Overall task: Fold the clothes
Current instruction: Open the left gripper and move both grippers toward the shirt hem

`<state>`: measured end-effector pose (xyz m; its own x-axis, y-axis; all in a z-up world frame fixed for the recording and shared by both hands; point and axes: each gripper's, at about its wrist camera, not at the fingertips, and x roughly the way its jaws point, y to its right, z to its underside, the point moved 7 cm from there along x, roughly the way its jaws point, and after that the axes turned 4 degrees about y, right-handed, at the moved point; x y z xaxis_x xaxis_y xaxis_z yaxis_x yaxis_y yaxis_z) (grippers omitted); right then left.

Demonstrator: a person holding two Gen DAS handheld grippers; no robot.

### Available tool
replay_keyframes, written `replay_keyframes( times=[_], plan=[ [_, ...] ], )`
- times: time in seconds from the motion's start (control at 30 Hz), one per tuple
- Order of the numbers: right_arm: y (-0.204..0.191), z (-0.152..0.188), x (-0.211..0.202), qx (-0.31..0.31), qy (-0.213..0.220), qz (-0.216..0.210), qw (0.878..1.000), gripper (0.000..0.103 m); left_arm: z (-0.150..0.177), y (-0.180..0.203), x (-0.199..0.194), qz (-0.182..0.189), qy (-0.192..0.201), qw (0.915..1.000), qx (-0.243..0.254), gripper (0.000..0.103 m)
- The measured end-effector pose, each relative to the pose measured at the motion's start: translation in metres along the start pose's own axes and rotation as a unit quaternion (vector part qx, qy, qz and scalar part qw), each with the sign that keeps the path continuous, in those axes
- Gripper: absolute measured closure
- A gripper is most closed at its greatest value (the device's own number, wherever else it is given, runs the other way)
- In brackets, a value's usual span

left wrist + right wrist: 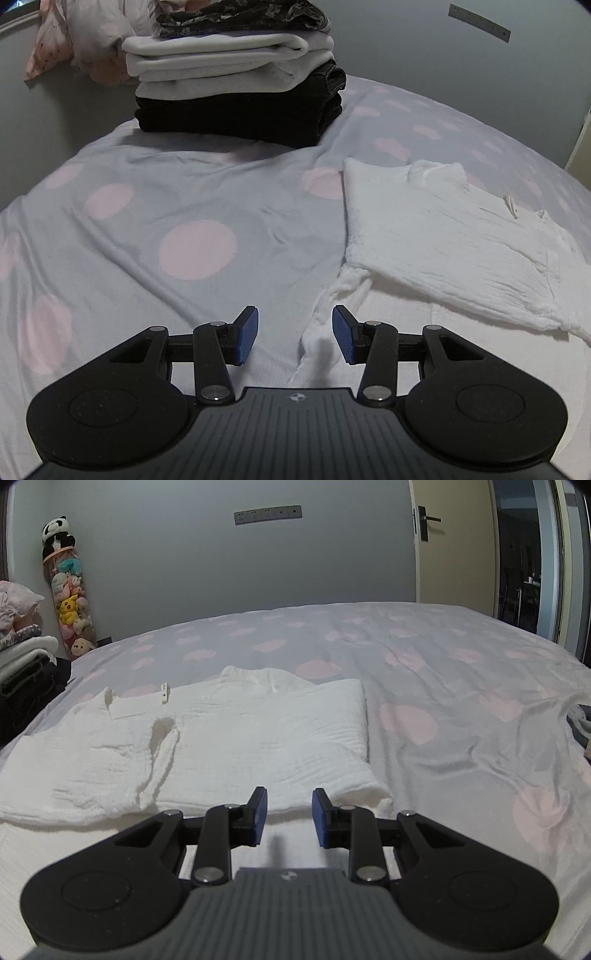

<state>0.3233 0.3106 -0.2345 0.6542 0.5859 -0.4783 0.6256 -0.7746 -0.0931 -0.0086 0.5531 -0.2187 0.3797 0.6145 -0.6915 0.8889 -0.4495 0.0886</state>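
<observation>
Now both my grippers hang over the near edge of the white garment [443, 240], which lies partly folded on the spotted bed [166, 206]. My left gripper [295, 334] has its fingers released, nothing pinched between them. My right gripper [289, 816] is parted too, holding nothing. Behind sits a stack of folded clothes [236, 81].

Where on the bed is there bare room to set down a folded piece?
Free: the dotted cover between the stack of folded clothes and the white garment, and the wide stretch from the garment's folded edge toward the door. Crowded: the stack's corner and under the garment.
</observation>
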Motion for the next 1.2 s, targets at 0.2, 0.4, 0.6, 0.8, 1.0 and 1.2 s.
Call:
replay_keyframes(
  times=[0.2, 0.4, 0.6, 0.8, 1.0, 1.2],
  plan=[
    [-0.008, 0.021, 0.007, -0.043, -0.027, 0.027, 0.998, 0.072, 0.012, -0.001, 0.016, -0.008, -0.029, 0.9995, 0.001, 0.051],
    [-0.021, 0.036, 0.006, -0.133, -0.023, 0.051, 0.989, 0.07, 0.023, -0.014, 0.028, -0.032, -0.074, 0.9967, 0.006, 0.05],
    [-0.027, 0.03, -0.006, -0.158, -0.062, 0.064, 0.983, 0.059, 0.02, -0.012, 0.011, -0.01, -0.085, 0.9963, 0.007, 0.051],
    [-0.018, 0.02, -0.038, -0.135, -0.113, 0.073, 0.982, 0.045, 0.026, -0.024, -0.011, 0.002, -0.121, 0.9926, -0.005, 0.046],
    [0.013, 0.019, -0.07, -0.056, -0.183, 0.09, 0.977, 0.037, 0.048, -0.033, -0.026, -0.013, -0.181, 0.9835, 0.004, 0.046],
    [0.036, 0.038, -0.106, -0.062, -0.237, 0.091, 0.965, 0.025, 0.063, -0.041, -0.058, 0.012, -0.201, 0.9791, -0.03, 0.046]
  ],
)
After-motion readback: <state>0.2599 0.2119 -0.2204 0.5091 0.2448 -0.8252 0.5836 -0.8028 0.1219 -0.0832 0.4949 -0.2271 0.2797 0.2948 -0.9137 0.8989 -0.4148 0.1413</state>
